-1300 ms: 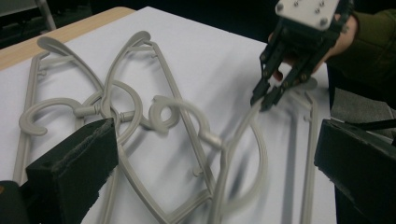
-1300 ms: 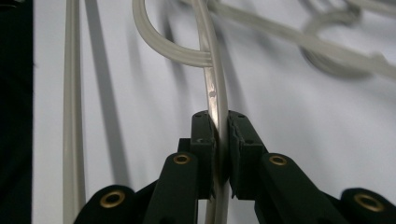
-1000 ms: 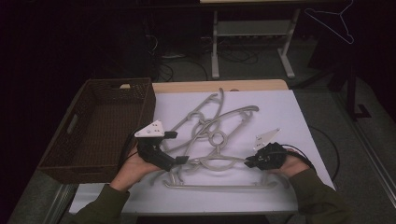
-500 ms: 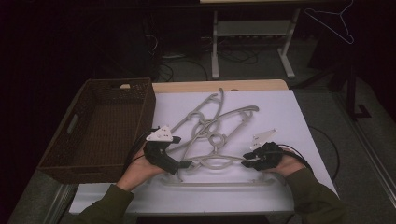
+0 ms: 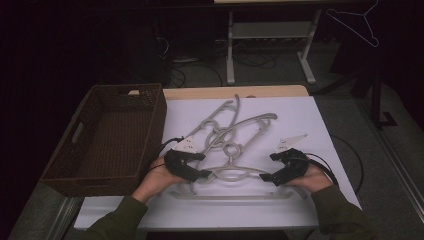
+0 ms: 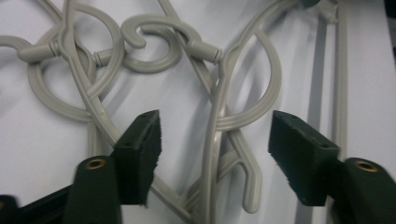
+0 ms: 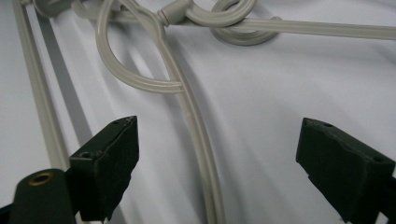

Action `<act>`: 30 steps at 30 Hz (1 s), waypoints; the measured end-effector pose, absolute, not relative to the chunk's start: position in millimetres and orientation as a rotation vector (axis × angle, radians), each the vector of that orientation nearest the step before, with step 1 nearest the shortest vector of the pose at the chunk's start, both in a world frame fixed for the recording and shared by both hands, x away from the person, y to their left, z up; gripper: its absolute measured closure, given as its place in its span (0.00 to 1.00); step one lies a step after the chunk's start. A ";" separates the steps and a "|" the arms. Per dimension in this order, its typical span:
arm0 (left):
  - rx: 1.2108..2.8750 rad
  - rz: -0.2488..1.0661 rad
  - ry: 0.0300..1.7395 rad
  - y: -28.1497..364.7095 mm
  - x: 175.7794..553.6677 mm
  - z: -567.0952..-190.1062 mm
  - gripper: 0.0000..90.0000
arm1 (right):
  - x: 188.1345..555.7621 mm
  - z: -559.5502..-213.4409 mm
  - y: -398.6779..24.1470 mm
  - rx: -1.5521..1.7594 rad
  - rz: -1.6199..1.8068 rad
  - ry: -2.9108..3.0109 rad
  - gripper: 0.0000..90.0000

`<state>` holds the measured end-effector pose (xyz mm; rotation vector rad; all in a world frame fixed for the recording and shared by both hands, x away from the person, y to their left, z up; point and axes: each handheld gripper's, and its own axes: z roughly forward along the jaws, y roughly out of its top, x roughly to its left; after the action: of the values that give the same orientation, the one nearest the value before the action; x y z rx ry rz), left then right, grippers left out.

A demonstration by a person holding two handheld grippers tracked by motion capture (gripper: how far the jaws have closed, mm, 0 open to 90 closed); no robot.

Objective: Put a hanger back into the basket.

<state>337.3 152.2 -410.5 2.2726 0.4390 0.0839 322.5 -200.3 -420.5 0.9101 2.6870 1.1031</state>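
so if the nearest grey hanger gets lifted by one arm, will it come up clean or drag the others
Likely drags: the nearest hanger has its hook looped through the other hangers. It looks like thin moulded plastic, so probably light and fairly stiff, perhaps flexing a little. Its smooth, narrow arm might slip between the left tongs, whose jaws have just been closing around it.

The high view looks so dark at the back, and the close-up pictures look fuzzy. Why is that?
In the high view, light falls on the white table, while the floor behind stays dim. In the left gripper view, the hangers are soft and the near jaws blur. In the right gripper view, the hanger throws faint shadows on the sheet, and its nearest stretch looks smeared.
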 end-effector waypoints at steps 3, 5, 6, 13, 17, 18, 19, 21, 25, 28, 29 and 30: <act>2.303 0.080 0.421 149.3 340.6 -412.3 0.49 | 318.1 -417.2 -201.7 0.928 1.126 2.643 0.08; 2.318 0.072 0.407 145.5 342.0 -414.2 0.54 | 315.2 -413.7 -204.1 0.943 1.152 2.607 0.07; 2.327 0.069 0.406 144.3 342.3 -414.7 0.55 | 311.5 -410.9 -206.6 0.964 1.180 2.574 0.08; 2.382 0.077 0.375 139.0 343.6 -419.3 0.65 | 300.9 -403.8 -226.7 1.010 1.282 2.457 0.09; 2.413 0.080 0.378 136.8 344.1 -422.9 0.69 | 300.6 -404.2 -231.5 1.022 1.292 2.441 0.09; 2.417 0.072 0.374 137.2 344.7 -422.9 0.70 | 300.7 -404.1 -231.7 1.025 1.287 2.440 0.09; 2.415 0.068 0.372 137.5 345.0 -422.6 0.72 | 301.5 -404.7 -231.9 1.018 1.286 2.438 0.09; 2.414 0.068 0.373 137.9 344.9 -421.9 0.75 | 301.7 -405.3 -231.5 1.019 1.287 2.440 0.09; 2.421 0.072 0.381 139.6 346.1 -421.9 0.78 | 302.2 -405.6 -231.0 1.014 1.280 2.447 0.09; 2.429 0.077 0.375 138.4 346.0 -421.5 0.78 | 302.3 -405.4 -231.1 1.013 1.286 2.442 0.09; 2.432 0.077 0.373 138.1 346.2 -421.4 0.78 | 302.5 -405.3 -231.6 1.010 1.287 2.442 0.09; 2.436 0.080 0.376 137.5 346.3 -421.1 0.78 | 302.6 -405.2 -231.9 1.011 1.288 2.440 0.09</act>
<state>346.3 137.5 -421.1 2.4355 0.3759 0.0799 302.6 -231.9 -405.2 1.0110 2.4405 1.2884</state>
